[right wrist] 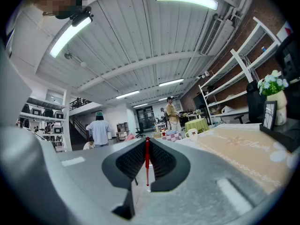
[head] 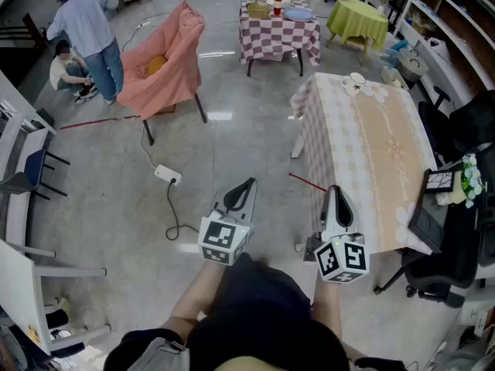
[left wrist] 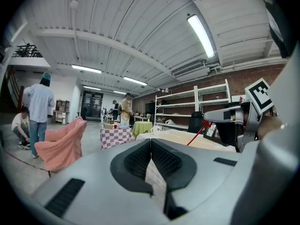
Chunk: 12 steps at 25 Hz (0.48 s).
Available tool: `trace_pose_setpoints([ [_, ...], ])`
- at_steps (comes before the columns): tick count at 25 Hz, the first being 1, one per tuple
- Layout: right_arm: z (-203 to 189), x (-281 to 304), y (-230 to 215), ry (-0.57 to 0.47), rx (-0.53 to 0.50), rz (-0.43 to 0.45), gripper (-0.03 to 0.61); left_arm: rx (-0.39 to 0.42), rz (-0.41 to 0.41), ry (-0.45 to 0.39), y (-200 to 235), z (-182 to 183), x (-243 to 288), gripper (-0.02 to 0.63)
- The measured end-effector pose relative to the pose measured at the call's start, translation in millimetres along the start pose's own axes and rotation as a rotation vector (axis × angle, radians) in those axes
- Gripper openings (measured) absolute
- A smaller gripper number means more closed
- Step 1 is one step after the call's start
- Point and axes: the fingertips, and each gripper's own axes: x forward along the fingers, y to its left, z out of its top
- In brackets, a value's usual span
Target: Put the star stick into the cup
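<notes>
My right gripper (head: pixel 335 190) is shut on a thin red stick (head: pixel 308 182), which juts out to the left beside the long table (head: pixel 371 153). In the right gripper view the stick (right wrist: pixel 147 165) stands upright, pinched between the black pads. The left gripper view shows the stick (left wrist: pixel 197 134) slanting up to its star end at the right gripper. A white cup (head: pixel 356 81) stands at the far end of the table; I also see the cup (right wrist: pixel 191 134) ahead of the right jaws. My left gripper (head: pixel 249 182) is shut with nothing in it, held over the floor.
A pink-draped chair (head: pixel 166 64), a checkered table (head: pixel 278 29) and a green-covered table (head: pixel 356 18) stand further off. Two people (head: pixel 89 29) are at the far left. A power strip (head: pixel 167 175) with its cable lies on the floor. A flower vase (head: pixel 468 180) sits at the table's right.
</notes>
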Motion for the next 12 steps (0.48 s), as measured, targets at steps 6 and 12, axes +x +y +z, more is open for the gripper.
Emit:
trace_pose_setpoints([
  [6, 2.0, -9.2, -9.6, -0.025, 0.021, -0.025, 0.015, 0.005, -0.015, 0.011, -7.5, -3.5, 1.5, 0.012],
  [12, 6.9, -13.1, -19.7, -0.048, 0.043, -0.041, 0.015, 0.021, -0.016, 0.003, -14.4, 1.8, 1.2, 0.012],
])
